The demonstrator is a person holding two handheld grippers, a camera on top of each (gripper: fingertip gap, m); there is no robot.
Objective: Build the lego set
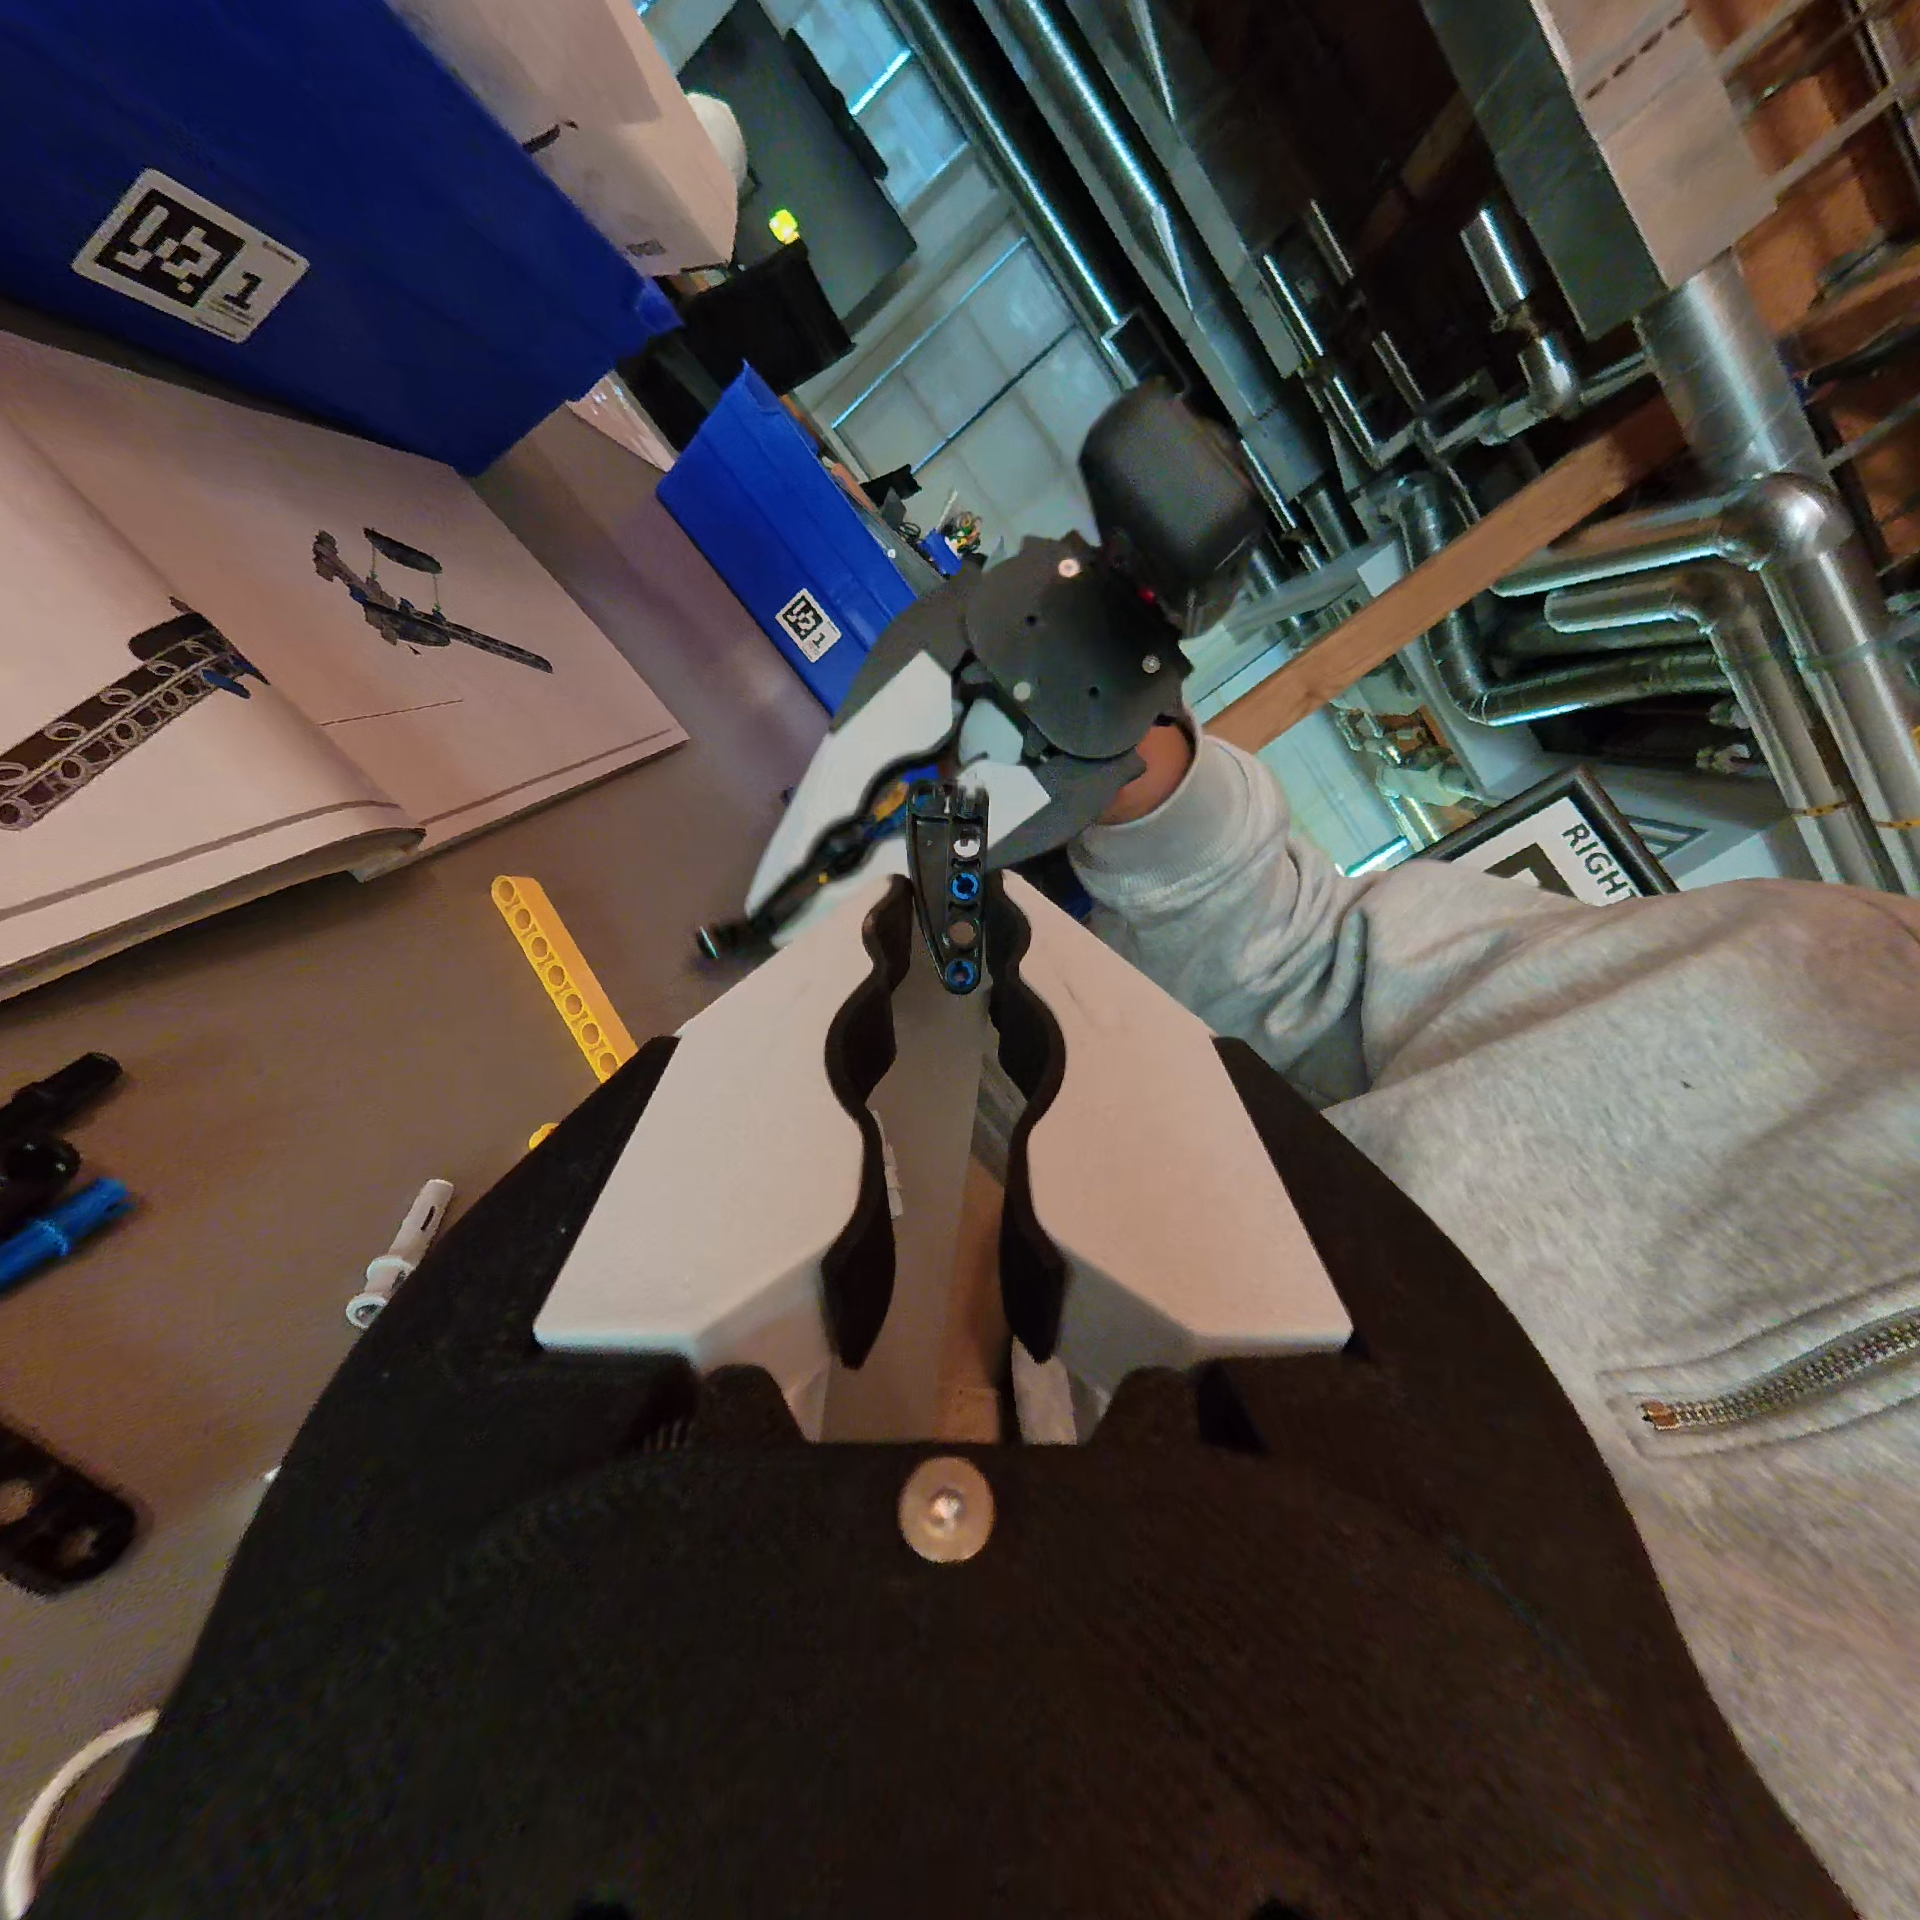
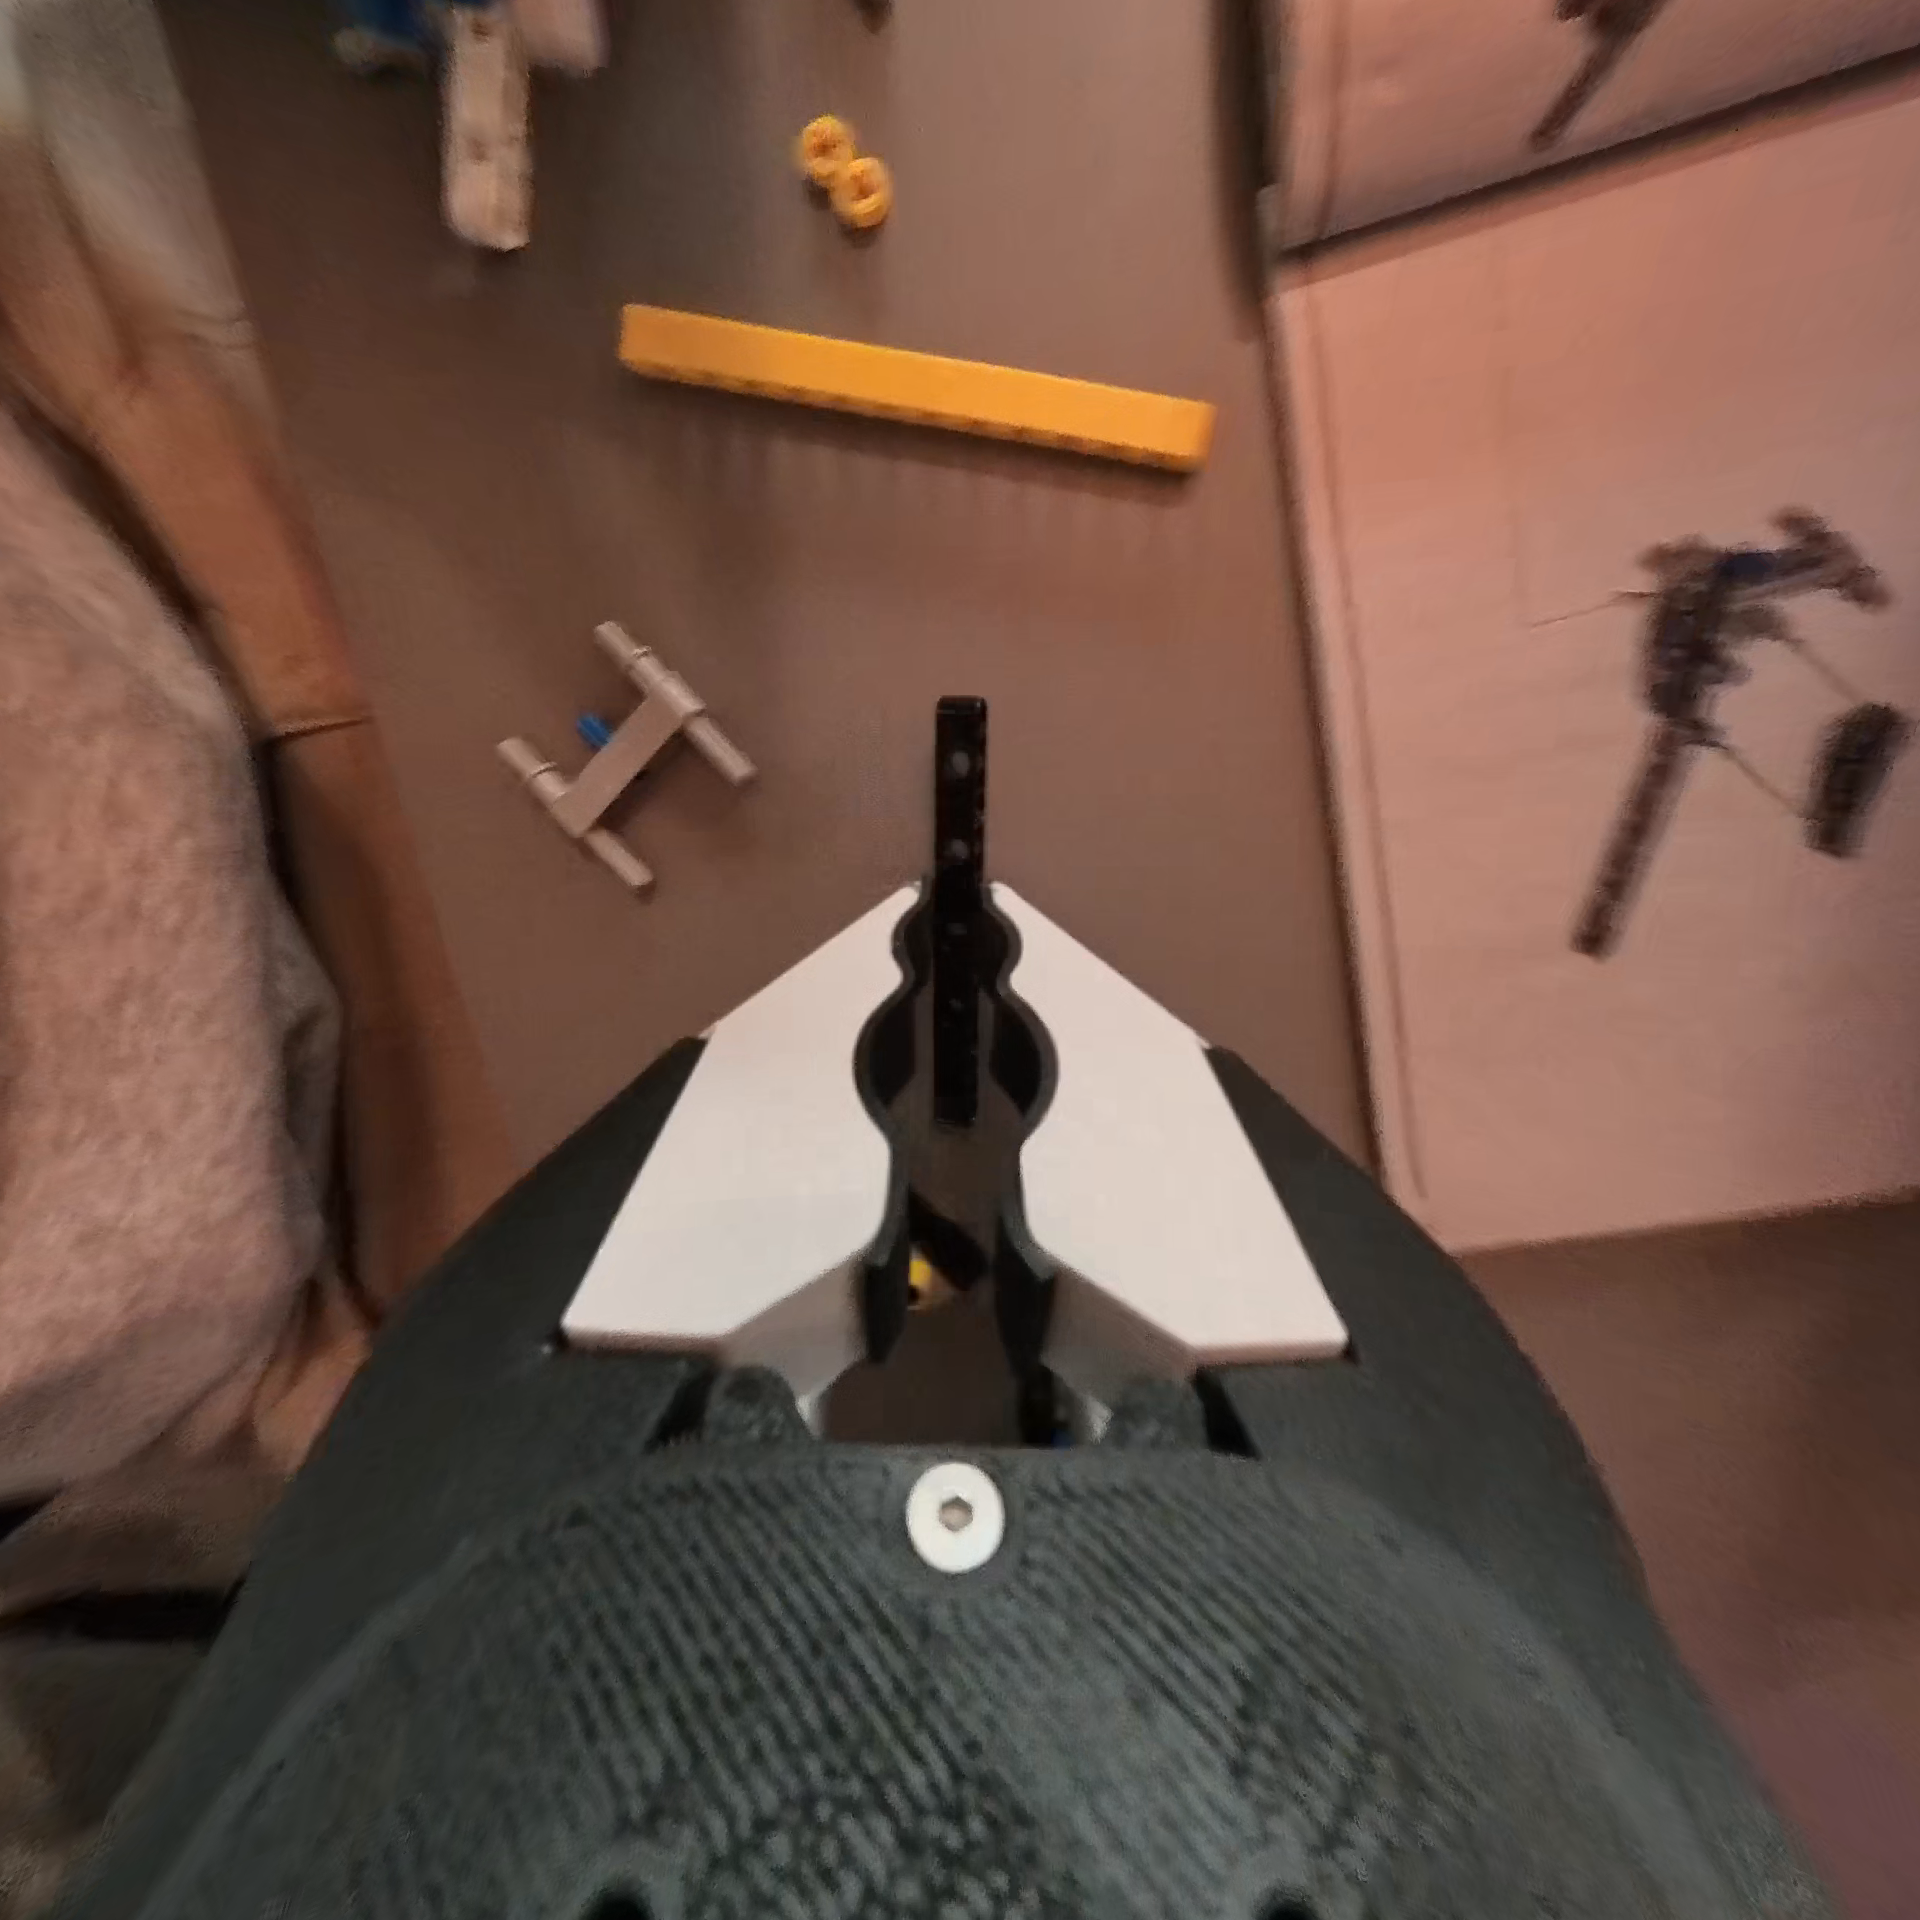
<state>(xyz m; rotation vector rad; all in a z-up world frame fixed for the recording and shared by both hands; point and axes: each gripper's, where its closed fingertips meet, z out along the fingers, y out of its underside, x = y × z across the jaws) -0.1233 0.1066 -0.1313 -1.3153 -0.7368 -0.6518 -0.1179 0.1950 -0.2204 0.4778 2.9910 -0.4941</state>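
In the left wrist view my left gripper [image 1: 951, 899] is shut on a narrow black lego piece [image 1: 956, 925] with round holes and blue pins in it, held up in the air. Its top end reaches the side of my right gripper [image 1: 800, 878], which a sleeved hand holds just beyond. The right gripper is shut on a long black beam whose end [image 1: 717, 938] pokes out toward the table. In the right wrist view my right gripper [image 2: 958, 896] is shut on that black beam [image 2: 958, 790], which points forward above the table.
On the brown table lie a yellow beam [image 2: 914, 384], a grey H-shaped piece [image 2: 623, 758], two yellow bushes [image 2: 847, 171], a white pin [image 1: 400, 1247] and blue pieces [image 1: 62, 1236]. The open instruction booklet [image 1: 312, 675] lies at the left, and blue bins [image 1: 364, 229] stand behind it. About 12 centimeters separates my left fingertips from my right.
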